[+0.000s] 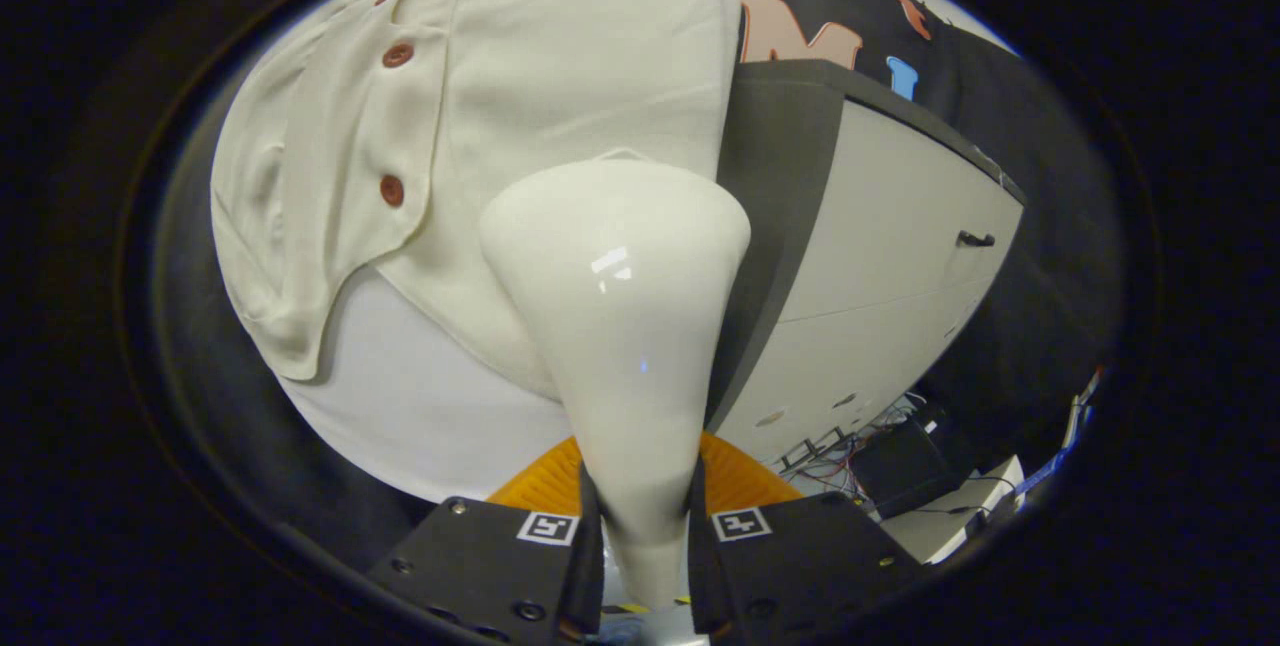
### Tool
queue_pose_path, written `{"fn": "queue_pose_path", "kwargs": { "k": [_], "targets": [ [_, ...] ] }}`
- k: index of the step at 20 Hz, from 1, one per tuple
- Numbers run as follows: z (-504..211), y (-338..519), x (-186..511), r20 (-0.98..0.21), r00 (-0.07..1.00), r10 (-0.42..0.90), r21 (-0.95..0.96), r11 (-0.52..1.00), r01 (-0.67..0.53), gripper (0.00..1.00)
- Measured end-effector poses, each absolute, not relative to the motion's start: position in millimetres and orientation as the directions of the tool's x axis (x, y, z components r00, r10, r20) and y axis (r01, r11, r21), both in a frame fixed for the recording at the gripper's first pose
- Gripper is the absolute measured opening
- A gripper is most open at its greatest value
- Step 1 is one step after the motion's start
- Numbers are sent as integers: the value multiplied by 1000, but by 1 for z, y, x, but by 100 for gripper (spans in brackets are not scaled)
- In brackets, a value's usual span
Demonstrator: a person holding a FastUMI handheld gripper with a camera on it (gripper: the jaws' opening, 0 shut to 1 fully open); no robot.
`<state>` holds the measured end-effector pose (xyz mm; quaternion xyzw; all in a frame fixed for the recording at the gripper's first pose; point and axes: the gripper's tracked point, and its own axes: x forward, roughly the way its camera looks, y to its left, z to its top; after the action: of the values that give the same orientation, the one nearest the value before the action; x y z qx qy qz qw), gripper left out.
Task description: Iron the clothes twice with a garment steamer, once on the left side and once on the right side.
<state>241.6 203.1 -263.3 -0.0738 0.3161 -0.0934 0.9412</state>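
Observation:
A glossy white garment steamer (625, 326) stands up between my fingers, its handle narrow at the bottom and its head wide at the top. My gripper (645, 526) is shut on the handle, one finger pressing each side. The steamer head rests against a cream shirt (560, 86) with reddish-brown buttons (392, 190) down its placket. The head sits to the right of the placket, near the shirt's right edge. The shirt's lower hem curves just left of the steamer.
A white board or wall (420, 406) shows below the shirt's hem. To the right stands a cabinet (900, 256) with a dark frame, pale doors and a small black handle (975, 239). Cables and a black box (900, 466) lie on the floor at its foot.

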Motion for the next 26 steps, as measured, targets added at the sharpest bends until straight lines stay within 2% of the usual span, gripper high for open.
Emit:
{"fn": "queue_pose_path", "kwargs": {
  "k": [8,13,20,26],
  "targets": [
    [-287,207,224,-630,746,-216,-204,973,109,34],
    [-279,219,207,-639,744,-194,-201,976,83,34],
    [-217,248,184,-578,800,-160,-182,981,64,34],
    [-134,275,164,-483,866,-129,-170,984,52,34]
  ]
}}
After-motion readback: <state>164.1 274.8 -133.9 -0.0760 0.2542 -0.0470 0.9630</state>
